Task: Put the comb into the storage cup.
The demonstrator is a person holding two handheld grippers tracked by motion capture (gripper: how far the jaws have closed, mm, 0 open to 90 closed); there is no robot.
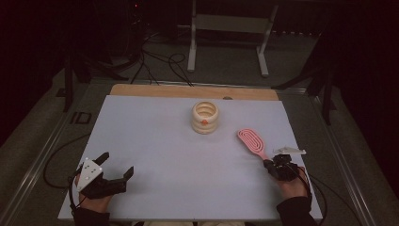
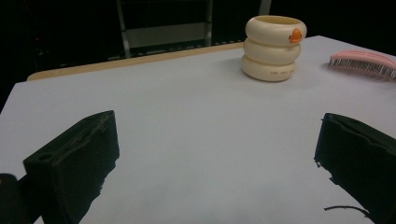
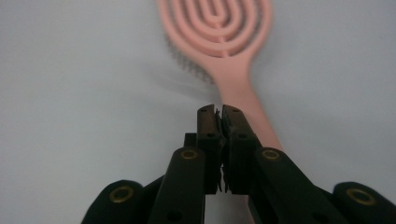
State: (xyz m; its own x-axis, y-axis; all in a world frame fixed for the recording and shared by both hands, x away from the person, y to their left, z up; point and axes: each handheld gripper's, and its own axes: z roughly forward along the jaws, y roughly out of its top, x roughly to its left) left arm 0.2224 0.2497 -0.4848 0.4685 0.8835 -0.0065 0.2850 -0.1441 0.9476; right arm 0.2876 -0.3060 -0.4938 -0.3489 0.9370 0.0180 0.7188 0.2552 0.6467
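A pink hairbrush (image 1: pixel 251 139) lies at the right of the white tabletop (image 1: pixel 160 146), head away from me and handle toward me. My right gripper (image 1: pixel 268 163) sits at the handle's near end. In the right gripper view its jaws (image 3: pixel 218 111) are shut together, and the hairbrush (image 3: pixel 217 23) handle runs just beneath and to the right of them, not between them. A cream ringed cup (image 1: pixel 205 117) with an orange mark stands at the back middle. My left gripper (image 1: pixel 117 163) rests open at the near left, with bare table between its jaws (image 2: pixel 215 140). Beyond it stand the cup (image 2: pixel 273 46) and the hairbrush (image 2: pixel 364 63).
A wooden strip (image 1: pixel 188 91) runs along the table's far edge. Behind it on the floor are a metal stand (image 1: pixel 226 28) and loose cables (image 1: pixel 160 66). A wide stretch of bare tabletop lies between the two grippers.
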